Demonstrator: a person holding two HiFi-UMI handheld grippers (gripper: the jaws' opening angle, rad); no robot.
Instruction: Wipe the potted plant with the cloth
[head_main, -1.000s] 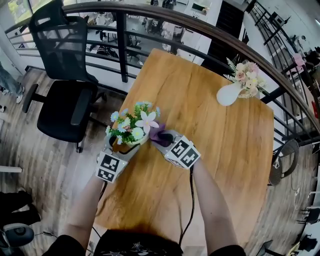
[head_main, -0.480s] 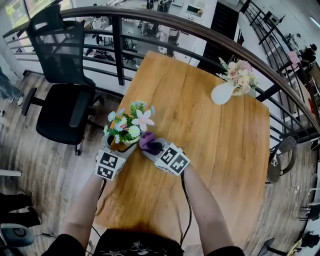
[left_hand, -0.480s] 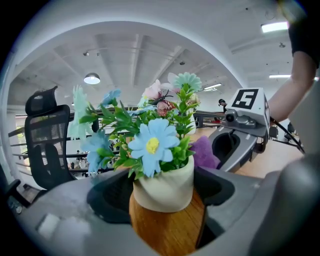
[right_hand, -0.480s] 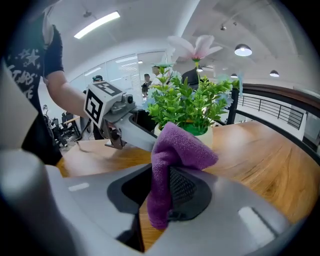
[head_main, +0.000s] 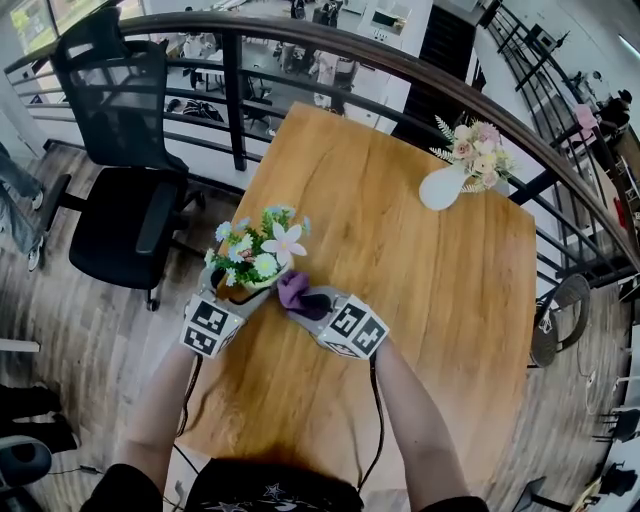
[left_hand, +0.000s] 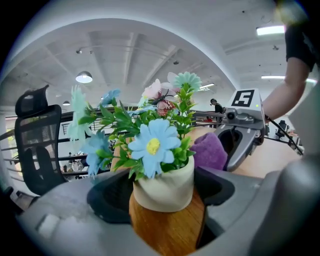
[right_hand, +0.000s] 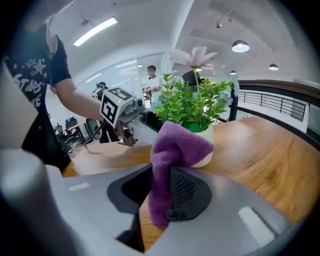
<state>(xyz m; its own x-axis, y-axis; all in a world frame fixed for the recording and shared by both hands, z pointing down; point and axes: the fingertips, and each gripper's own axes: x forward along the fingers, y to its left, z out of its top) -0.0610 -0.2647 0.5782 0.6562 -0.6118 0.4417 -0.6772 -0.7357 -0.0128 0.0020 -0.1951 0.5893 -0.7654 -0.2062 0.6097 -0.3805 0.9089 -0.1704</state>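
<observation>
The potted plant (head_main: 256, 256) has blue, white and pink flowers in a cream pot (left_hand: 162, 187). It stands near the wooden table's (head_main: 440, 300) left edge. My left gripper (head_main: 234, 300) grips the pot, with one jaw on each side of it (left_hand: 162, 197). A purple cloth (head_main: 294, 291) is pinched in my right gripper (head_main: 306, 301). In the right gripper view the cloth (right_hand: 172, 150) hangs between the jaws of that gripper (right_hand: 165, 192). Its top is pressed against the pot's (right_hand: 206, 157) side, below the green leaves (right_hand: 195, 105). The left gripper view shows the cloth (left_hand: 207, 150) at the pot's right.
A white vase of pale flowers (head_main: 450, 178) stands at the table's far right corner. A black office chair (head_main: 125, 190) is on the floor left of the table. A dark railing (head_main: 400, 62) runs behind it. My left gripper's marker cube (head_main: 207, 327) overhangs the left edge.
My right gripper has slid the cloth left and nearer along the pot's side. The left gripper has kept its hold on the pot in place.
</observation>
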